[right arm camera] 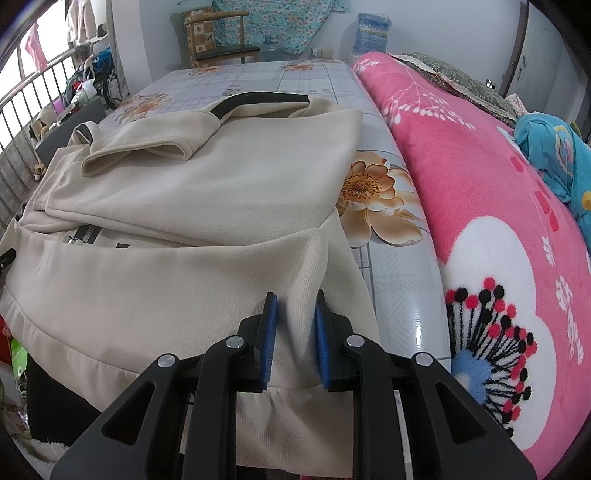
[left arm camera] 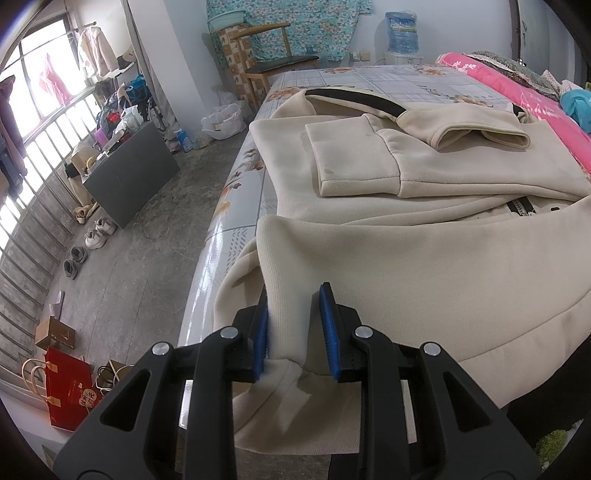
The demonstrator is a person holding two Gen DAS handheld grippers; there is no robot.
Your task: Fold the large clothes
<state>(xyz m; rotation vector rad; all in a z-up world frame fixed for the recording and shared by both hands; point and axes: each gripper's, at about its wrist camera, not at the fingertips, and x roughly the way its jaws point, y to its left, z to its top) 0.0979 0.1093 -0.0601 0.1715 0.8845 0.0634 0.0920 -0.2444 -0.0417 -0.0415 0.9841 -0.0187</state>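
A large cream zip-up jacket [left arm camera: 406, 258] lies on a bed with a floral sheet [left arm camera: 332, 79]. Both sleeves are folded across its body, and a black-lined collar [left arm camera: 354, 98] lies at the far end. My left gripper [left arm camera: 295, 325] is shut on the jacket's ribbed bottom hem at its left corner, lifting it. In the right wrist view my right gripper [right arm camera: 295, 332] is shut on the hem's right corner of the same jacket [right arm camera: 184, 206], also raised. The zipper [right arm camera: 85, 234] shows under the lifted hem.
A rolled pink floral blanket [right arm camera: 480, 221] runs along the bed's right side. A wooden chair [left arm camera: 273, 66] and a water bottle [left arm camera: 402, 33] stand beyond the bed. Left of the bed are a grey cabinet [left arm camera: 133, 173], shoes [left arm camera: 88, 236] and bags [left arm camera: 66, 384] on the concrete floor.
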